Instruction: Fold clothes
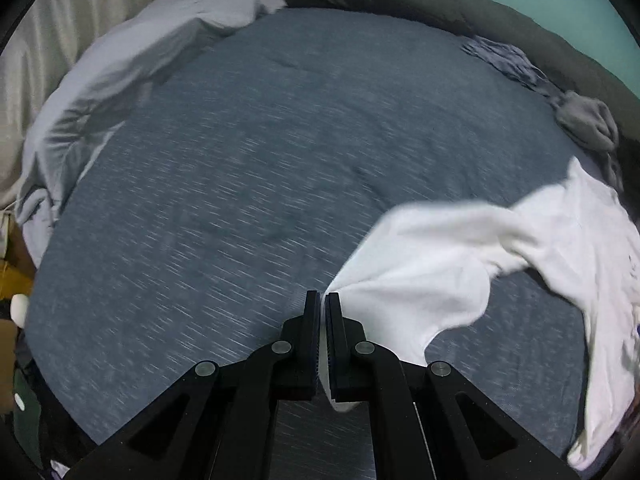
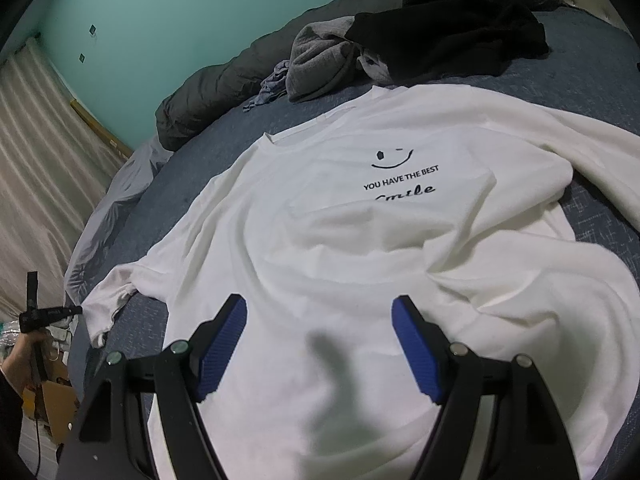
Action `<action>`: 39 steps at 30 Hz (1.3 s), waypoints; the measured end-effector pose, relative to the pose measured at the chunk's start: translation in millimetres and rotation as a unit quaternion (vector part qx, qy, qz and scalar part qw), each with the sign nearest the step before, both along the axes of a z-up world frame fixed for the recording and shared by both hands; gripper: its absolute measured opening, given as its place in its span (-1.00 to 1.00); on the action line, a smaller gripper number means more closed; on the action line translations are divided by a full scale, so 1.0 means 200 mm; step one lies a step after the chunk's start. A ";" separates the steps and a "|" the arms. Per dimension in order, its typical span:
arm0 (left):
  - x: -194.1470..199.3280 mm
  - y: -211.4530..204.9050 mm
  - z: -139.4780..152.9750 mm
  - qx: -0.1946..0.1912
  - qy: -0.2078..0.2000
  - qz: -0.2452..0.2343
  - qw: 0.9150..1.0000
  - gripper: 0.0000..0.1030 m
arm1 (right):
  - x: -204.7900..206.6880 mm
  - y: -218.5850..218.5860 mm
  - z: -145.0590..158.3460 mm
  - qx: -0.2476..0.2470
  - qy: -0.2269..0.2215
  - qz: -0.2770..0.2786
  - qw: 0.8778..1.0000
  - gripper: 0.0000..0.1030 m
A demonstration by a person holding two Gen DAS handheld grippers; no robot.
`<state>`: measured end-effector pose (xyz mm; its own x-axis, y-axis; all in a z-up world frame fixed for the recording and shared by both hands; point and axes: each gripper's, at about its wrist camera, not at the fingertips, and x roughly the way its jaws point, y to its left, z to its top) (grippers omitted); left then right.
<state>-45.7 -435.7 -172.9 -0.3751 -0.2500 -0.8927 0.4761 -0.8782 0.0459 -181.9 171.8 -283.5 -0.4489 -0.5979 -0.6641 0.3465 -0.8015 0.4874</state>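
Note:
A white long-sleeved shirt (image 2: 360, 248) with a winking smile and black lettering lies face up on the blue bed cover (image 2: 592, 76). My right gripper (image 2: 320, 312) hovers open over its lower part, blue pads (image 2: 224, 344) wide apart, nothing between them. In the left wrist view my left gripper (image 1: 323, 300) is shut on the cuff of the shirt's sleeve (image 1: 424, 268), which stretches away to the right above the cover (image 1: 240, 200). The same gripper (image 2: 74, 311) shows at the far left of the right wrist view, holding that sleeve (image 2: 108, 300).
A heap of grey (image 2: 320, 64) and black clothes (image 2: 448, 36) lies beyond the shirt's collar. A dark grey duvet (image 2: 208, 92) runs along the teal wall, and a pale sheet (image 1: 132, 64) is bunched at the bed's left edge. A person's hand (image 2: 20, 356) and a curtain are at the left.

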 end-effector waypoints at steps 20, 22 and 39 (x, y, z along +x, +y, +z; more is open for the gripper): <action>-0.44 0.20 -0.13 0.008 -0.042 -0.105 0.994 -0.91 | -0.01 -0.03 0.00 0.011 0.009 -0.003 1.000 0.48; -0.45 0.18 -0.11 -0.007 -0.033 -0.094 0.995 -0.81 | -0.01 -0.02 0.00 0.008 0.010 -0.005 1.000 0.48; -0.02 -0.18 -0.19 0.061 0.055 -0.006 0.997 -0.09 | 0.00 -0.03 0.01 0.010 0.013 -0.009 1.000 0.48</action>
<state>-49.3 -471.4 -210.3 -0.4751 -0.1374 -0.8691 0.4610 -0.8802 -0.1129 -182.2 165.8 -282.5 -0.4776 -0.5763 -0.6631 0.3437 -0.8172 0.4626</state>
